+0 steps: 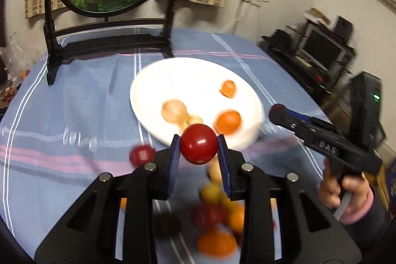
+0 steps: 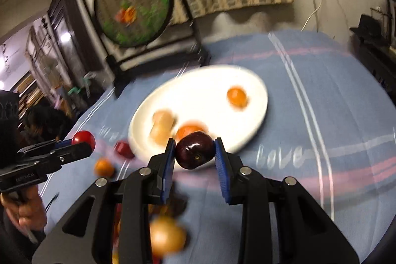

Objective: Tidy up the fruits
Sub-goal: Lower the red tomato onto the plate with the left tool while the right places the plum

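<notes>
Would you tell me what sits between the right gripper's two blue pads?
A dark red cherry, pinched between the right gripper pads, shown in the right wrist view.

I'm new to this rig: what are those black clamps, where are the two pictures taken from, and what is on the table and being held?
A person holds two hand-squeezed clamps, each with a camera looking along its blue fingers. In the left clamp's view, the left gripper pinches a red cherry tomato. In the right clamp's view, the right gripper pinches a dark red cherry. Beyond them, on a blue striped tablecloth, a white plate holds small orange and pale fruits. More fruit lies loose, blurred, near the clamps.
</notes>
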{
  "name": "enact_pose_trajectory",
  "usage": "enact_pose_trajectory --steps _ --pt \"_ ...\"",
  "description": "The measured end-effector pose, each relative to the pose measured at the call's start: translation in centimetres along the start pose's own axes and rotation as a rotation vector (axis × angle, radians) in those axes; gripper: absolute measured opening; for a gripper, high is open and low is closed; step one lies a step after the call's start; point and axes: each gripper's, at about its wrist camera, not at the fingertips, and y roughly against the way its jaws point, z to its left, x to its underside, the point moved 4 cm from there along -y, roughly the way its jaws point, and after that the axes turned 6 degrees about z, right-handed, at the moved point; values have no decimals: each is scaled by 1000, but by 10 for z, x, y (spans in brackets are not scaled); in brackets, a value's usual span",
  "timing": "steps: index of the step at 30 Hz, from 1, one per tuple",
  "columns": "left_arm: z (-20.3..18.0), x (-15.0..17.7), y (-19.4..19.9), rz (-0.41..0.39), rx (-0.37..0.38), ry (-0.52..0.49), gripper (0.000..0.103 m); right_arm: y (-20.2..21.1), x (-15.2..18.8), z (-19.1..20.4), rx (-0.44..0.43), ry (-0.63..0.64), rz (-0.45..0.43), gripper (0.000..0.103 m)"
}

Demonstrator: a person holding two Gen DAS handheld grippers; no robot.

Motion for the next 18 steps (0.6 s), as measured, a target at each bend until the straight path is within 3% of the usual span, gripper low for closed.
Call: enact_pose_trajectory --steps 5,14,15,16,17,18 --pt "13 -46 -55 58 -114 34 30 -47 -19 -22 -15 -122 71 32" --pt "33 -69 -112 127 -166 72 31 -74 -32 -25 -11 -90 118 33" --pt "34 -71 -113 126 -177 68 36 -76 -32 -25 -17 -93 133 33" --pt "35 -71 -113 124 -195 64 48 -78 -32 -26 -20 -97 148 33" --pt "35 -71 -111 113 -215 66 76 -78 -31 -27 -20 -102 167 33" --pt "36 -70 -103 74 -240 74 83 -77 -29 -27 -15 -108 183 34"
